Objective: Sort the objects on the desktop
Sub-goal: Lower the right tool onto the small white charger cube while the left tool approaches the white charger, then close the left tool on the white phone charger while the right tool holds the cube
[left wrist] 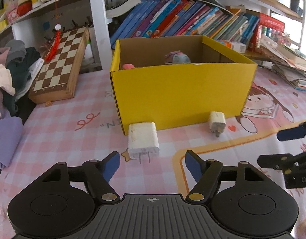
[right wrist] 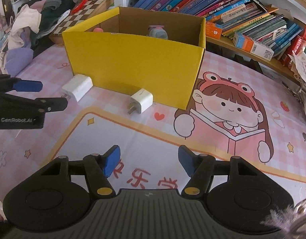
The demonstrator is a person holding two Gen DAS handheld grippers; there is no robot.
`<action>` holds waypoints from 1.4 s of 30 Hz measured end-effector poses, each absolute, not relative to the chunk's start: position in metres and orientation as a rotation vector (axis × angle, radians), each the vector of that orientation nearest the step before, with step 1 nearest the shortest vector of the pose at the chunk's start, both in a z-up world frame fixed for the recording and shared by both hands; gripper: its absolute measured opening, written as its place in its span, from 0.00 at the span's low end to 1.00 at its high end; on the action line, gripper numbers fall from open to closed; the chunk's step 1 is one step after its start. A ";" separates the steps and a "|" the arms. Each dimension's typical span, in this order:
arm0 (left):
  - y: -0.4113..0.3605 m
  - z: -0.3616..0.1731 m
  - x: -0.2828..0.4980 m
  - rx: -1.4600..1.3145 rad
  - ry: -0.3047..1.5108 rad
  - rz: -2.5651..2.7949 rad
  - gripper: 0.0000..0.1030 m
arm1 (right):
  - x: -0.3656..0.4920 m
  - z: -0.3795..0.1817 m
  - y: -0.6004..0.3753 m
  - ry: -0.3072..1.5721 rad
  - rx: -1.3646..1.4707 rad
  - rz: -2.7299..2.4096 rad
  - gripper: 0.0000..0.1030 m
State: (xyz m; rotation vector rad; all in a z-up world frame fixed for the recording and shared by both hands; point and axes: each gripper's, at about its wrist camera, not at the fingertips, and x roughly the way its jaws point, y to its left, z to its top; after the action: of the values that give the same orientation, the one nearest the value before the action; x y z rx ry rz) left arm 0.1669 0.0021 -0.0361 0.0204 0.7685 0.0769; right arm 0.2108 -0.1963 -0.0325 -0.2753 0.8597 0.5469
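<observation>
Both tongs, left (left wrist: 152, 165) and right (right wrist: 149, 163), gaped empty while two chargers, large (left wrist: 143, 140) and small (left wrist: 217, 121), lay against the yellow box (left wrist: 182, 91)'s front; gripping the large one squarely across its sides looked wisest.

The yellow box (left wrist: 180, 91) stands open-topped, so a gripper can come in from above. Two white chargers, the larger charger (left wrist: 143, 139) and the smaller charger (left wrist: 217, 120), lie against its near wall. In front of them the pink mat (right wrist: 133, 139) lies bare. Behind the box, leaning books (left wrist: 173, 18) close off the far side.
</observation>
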 end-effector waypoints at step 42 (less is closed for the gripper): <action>0.016 -0.068 0.225 -0.016 0.862 0.105 0.40 | 0.295 -0.060 -0.135 0.897 -0.272 0.591 0.34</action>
State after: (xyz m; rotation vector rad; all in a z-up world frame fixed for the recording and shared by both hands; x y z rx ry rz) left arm 0.2248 0.0165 -0.0678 -0.0157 0.8625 0.1054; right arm 0.2952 -0.1347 -0.0601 -0.2721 0.8968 0.5913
